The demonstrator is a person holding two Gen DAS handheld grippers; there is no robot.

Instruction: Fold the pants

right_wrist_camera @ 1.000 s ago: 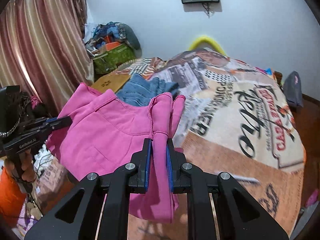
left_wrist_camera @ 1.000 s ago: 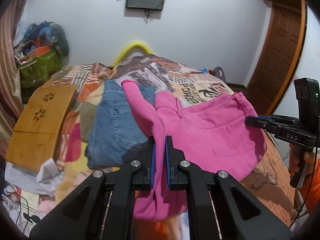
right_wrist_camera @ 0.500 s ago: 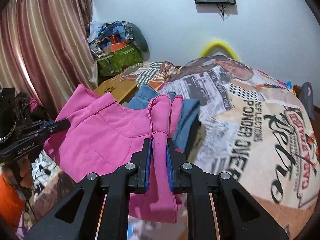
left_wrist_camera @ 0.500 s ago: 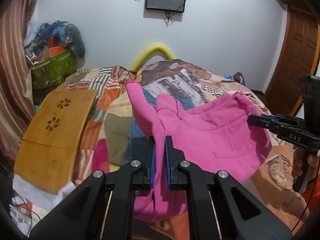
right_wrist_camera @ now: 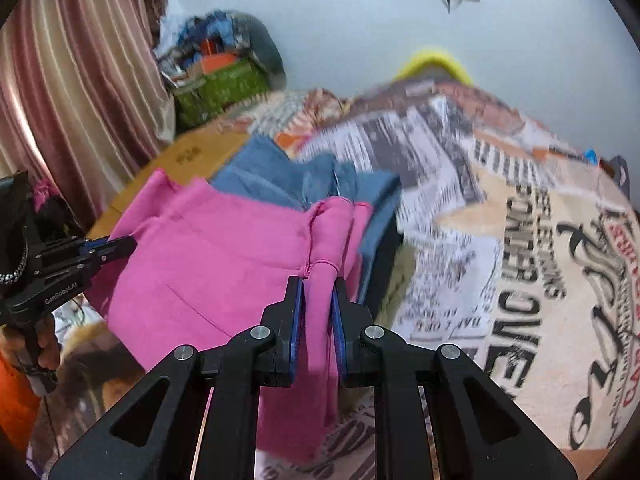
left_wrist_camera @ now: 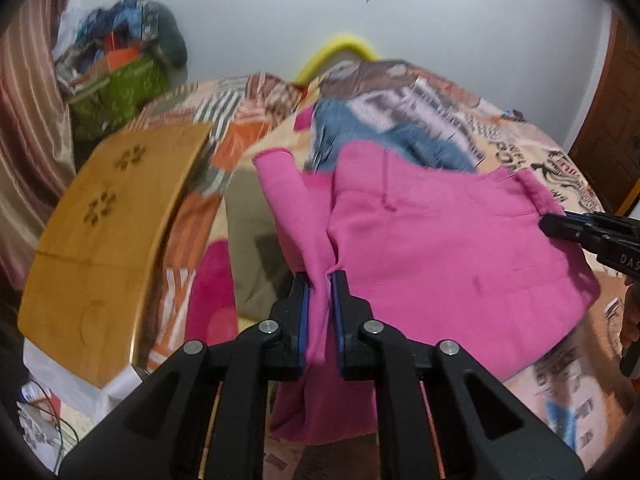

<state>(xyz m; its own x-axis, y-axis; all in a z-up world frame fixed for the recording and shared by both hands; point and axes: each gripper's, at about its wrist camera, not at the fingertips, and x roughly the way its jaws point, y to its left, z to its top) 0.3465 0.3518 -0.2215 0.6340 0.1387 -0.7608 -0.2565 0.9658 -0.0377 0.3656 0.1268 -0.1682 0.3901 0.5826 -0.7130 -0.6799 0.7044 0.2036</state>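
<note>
Left tongs [left_wrist_camera: 320, 280] clamped on a bunched edge of the pants [left_wrist_camera: 440, 240], pink cloth pinched between the blue pads and hanging below them. Right tongs [right_wrist_camera: 316, 284] likewise clamped on a gathered fold of the pants [right_wrist_camera: 224, 260], cloth trailing down under the fingers. Between the two pairs, pants stretched out and lifted, held above the bed [right_wrist_camera: 500, 220] rather than lying flat on it; lower part draped down toward the near edge. One leg end sticking up and forward, just ahead of the left tongs. Other pair of tongs visible at the far side of each view, gripping the opposite edge.

Beyond the pants, ahead of both tongs, jeans [right_wrist_camera: 288, 176] lying on the printed bedcover. Farther out, left of the left tongs, a wooden board [left_wrist_camera: 104, 232] at the bed's side; behind it a green bag [left_wrist_camera: 116, 88] heaped with clutter, and a curtain [right_wrist_camera: 72, 92].

Judging by this: fold under way, not finished. Pants already doubled and picked up by two edges, apparently mid-carry. Left to do: lay them down flat, fold across once more, smooth out, let go.
</note>
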